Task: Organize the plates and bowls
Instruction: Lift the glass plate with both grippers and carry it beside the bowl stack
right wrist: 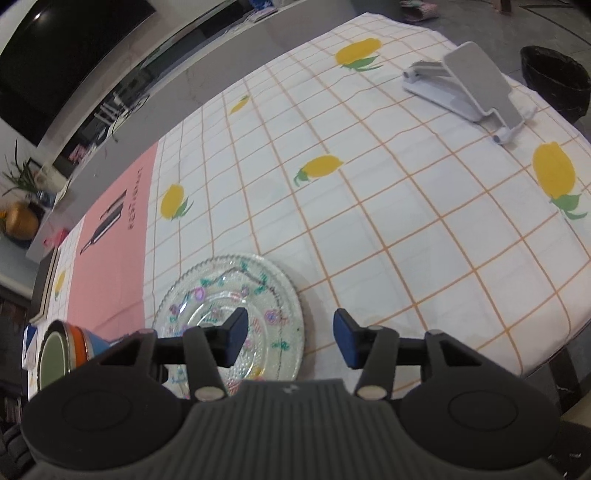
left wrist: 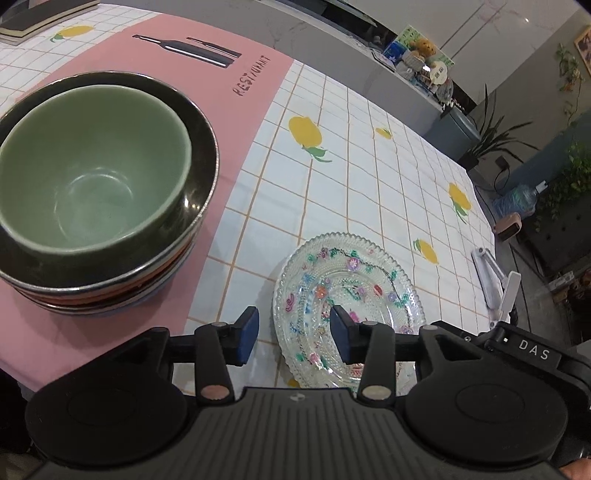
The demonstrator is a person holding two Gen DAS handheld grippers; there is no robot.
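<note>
A green bowl (left wrist: pixel 92 166) sits nested in a dark bowl (left wrist: pixel 199 147) on top of a stack of bowls on the pink mat (left wrist: pixel 229 92). The stack shows at the lower left of the right wrist view (right wrist: pixel 70 347). A clear glass plate (left wrist: pixel 354 291) with painted flowers lies on the checked cloth to the right of the stack; it also shows in the right wrist view (right wrist: pixel 236 291). My left gripper (left wrist: pixel 293 338) is open and empty, above the plate's left edge. My right gripper (right wrist: pixel 290 339) is open and empty, above the plate's right edge.
A white phone stand (right wrist: pixel 465 85) lies on the checked tablecloth (right wrist: pixel 369 221) at the far right, near the table edge. A dark book (left wrist: pixel 40 18) lies at the far left corner. A grey counter with clutter (left wrist: pixel 417 59) runs behind the table.
</note>
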